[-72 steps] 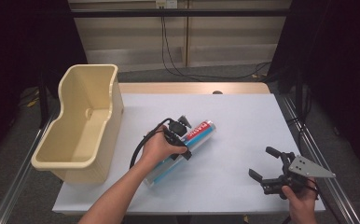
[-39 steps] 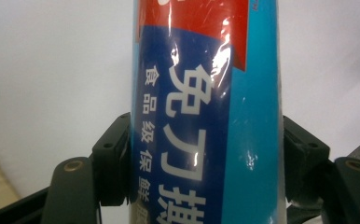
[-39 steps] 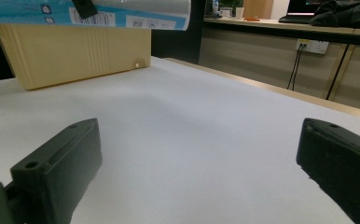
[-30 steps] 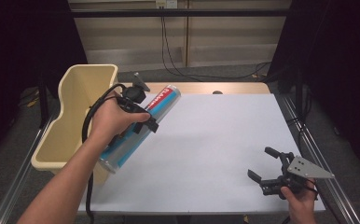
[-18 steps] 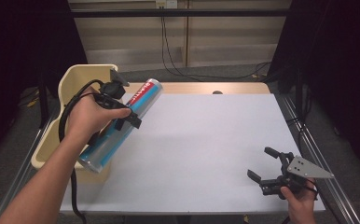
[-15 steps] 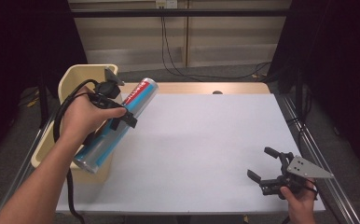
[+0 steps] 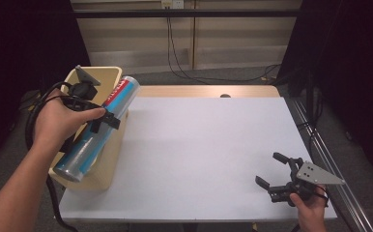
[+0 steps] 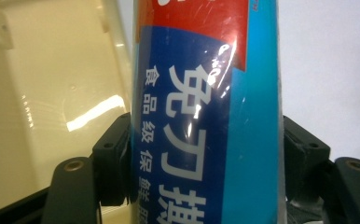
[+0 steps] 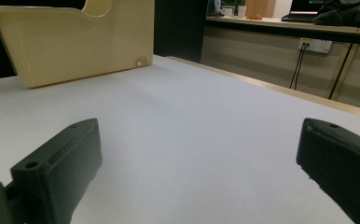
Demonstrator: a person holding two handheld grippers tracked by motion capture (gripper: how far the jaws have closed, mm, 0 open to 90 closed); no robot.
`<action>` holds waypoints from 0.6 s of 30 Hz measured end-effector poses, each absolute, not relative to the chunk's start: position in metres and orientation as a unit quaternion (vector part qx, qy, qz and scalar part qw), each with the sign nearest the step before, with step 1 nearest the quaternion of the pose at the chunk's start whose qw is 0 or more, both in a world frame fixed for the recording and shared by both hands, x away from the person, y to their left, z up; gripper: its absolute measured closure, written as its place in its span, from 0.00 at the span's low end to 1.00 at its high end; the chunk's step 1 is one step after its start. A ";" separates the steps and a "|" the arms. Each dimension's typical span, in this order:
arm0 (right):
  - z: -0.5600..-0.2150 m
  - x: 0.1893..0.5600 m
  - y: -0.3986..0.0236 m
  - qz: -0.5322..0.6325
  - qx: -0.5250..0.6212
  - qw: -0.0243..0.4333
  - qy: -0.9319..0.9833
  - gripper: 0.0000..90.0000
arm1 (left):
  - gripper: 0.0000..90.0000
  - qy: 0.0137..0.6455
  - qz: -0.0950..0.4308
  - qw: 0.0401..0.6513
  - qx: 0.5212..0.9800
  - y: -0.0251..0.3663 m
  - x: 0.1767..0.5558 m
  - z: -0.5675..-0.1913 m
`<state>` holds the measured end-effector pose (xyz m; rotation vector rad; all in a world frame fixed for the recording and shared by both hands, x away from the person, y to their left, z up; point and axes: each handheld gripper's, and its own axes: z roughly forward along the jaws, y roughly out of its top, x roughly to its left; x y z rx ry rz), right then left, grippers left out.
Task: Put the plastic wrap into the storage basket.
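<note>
A blue-and-red cylindrical foil-wrap roll is clamped in the left hand-held gripper over a cream plastic bin; the right hand-held gripper is held apart on the white desk.

The roll is running off the top and bottom edges, hiding the left claw's pads.

The left gripper is squeezing tight at nine o'clock. The right gripper is resting wide open at five o'clock.
</note>
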<state>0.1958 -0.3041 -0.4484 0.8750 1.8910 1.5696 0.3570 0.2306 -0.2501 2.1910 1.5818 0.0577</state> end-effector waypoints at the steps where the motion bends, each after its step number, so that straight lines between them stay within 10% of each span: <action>1: -0.448 0.196 -0.304 0.581 0.323 0.263 0.699 0.00 | 0.36 0.574 0.023 0.217 0.789 0.234 0.357 -0.249; 18: -0.449 0.197 -0.301 0.580 0.317 0.260 0.704 0.00 | 0.36 0.628 0.044 0.199 0.752 0.278 0.355 -0.256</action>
